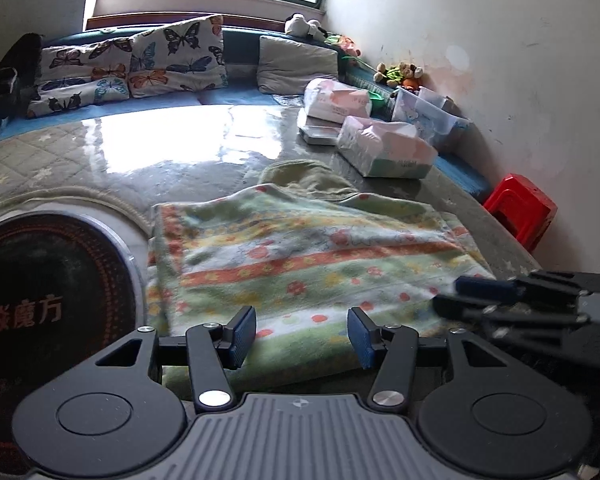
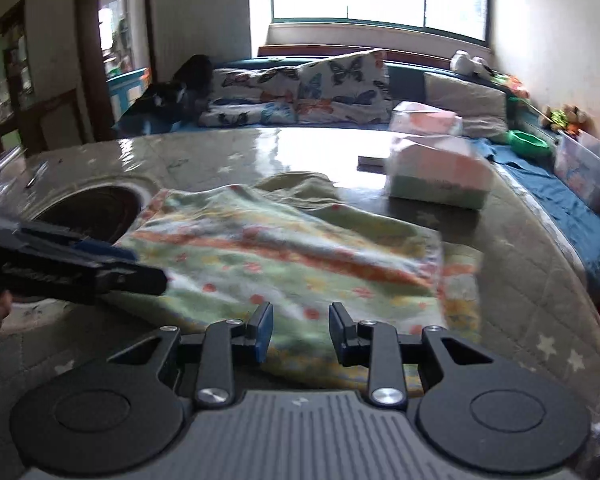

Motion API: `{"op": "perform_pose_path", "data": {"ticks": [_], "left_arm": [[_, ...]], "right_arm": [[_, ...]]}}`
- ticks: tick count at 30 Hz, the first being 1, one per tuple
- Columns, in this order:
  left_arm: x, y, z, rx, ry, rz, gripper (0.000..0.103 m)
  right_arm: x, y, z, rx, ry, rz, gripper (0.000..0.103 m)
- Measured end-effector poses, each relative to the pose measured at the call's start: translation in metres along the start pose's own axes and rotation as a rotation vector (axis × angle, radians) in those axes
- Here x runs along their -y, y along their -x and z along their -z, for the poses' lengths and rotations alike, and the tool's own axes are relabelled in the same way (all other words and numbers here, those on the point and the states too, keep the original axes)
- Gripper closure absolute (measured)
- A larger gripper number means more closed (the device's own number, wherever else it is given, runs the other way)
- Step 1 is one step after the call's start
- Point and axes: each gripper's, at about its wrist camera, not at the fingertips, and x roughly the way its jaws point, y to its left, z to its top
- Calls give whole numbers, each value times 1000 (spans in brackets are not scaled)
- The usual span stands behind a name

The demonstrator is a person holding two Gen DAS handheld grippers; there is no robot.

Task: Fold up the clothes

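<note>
Left wrist: folded flowery towel (image 1: 300,256) lies on the table (image 1: 172,148), just ahead of & under the left gripper (image 1: 302,334). Jaws abt half open, nothing btwn pads. Right gripper (image 1: 480,296) comes in from the right at the towel's corner.

Right wrist: right gripper (image 2: 300,330) narrower but apart, empty; towel (image 2: 292,252) near edge below the tips, prob. not touching (blurry).

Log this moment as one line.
task: fold clothes | left tool: open | right tool: open | floral towel: folded on table, ungripped
</note>
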Motion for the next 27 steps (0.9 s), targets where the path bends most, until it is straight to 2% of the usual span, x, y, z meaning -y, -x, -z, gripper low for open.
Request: {"op": "perform_pose_path", "data": {"ticks": [5, 9, 15, 18, 27], "left_arm": [[-3, -1, 2, -5, 10, -13, 49], [-3, 7, 2, 9, 16, -12, 48], [-7, 4, 5, -5, 19, -17, 48], [-7, 7, 4, 1, 20, -17, 47], [-9, 9, 6, -1, 28, -33, 45]], "right_arm": [[13, -4, 7, -25, -36, 30, 71], [25, 5, 4, 14, -72, 65, 71], [43, -7, 10, -31, -128, 82, 72], [39, -1, 7, -9, -120, 90, 71], [37, 1, 8, -13, -116, 87, 71]]}}
